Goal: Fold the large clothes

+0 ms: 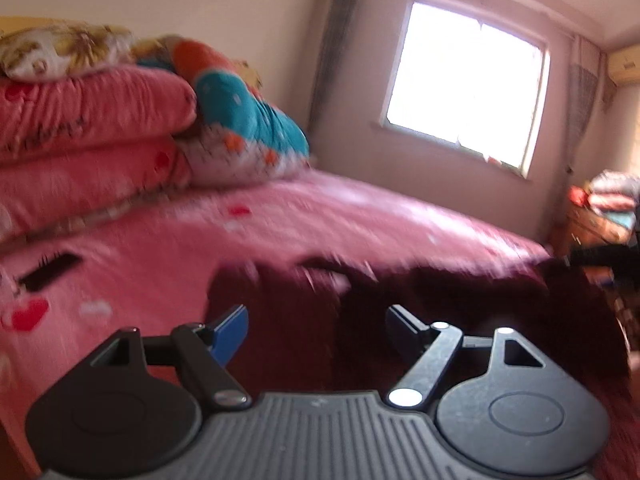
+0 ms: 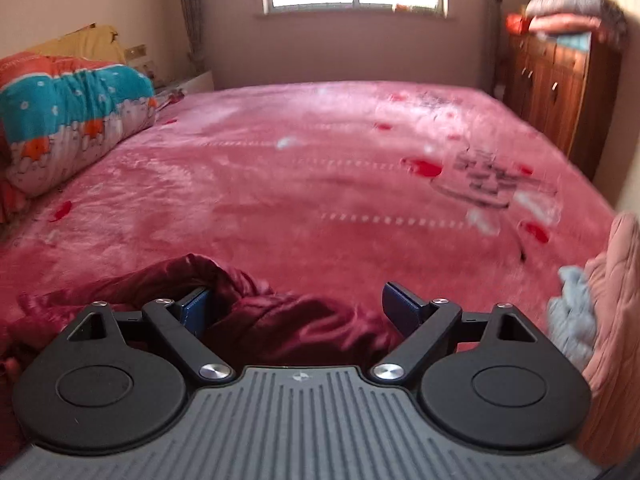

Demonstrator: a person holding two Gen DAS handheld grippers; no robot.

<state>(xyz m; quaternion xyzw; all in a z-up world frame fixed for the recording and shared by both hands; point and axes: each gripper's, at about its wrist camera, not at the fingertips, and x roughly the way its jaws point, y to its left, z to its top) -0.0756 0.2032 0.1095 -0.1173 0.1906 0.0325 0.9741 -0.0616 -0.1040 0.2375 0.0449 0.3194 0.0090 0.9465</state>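
Note:
A dark maroon garment (image 1: 440, 304) lies bunched on the near part of the pink bed; it also shows in the right wrist view (image 2: 288, 320) as shiny crumpled folds. My left gripper (image 1: 318, 330) is open and empty, just above the garment. My right gripper (image 2: 294, 310) is open, with folds of the garment lying between and under its blue-padded fingers (image 2: 194, 308), not clamped.
The pink fleece bedspread (image 2: 320, 168) covers a wide bed. Stacked pink quilts (image 1: 80, 128) and a teal-and-orange quilt (image 2: 72, 112) sit at the head. A wooden cabinet (image 2: 556, 80) stands at the right. A pink and grey cloth (image 2: 600, 300) hangs at the right edge.

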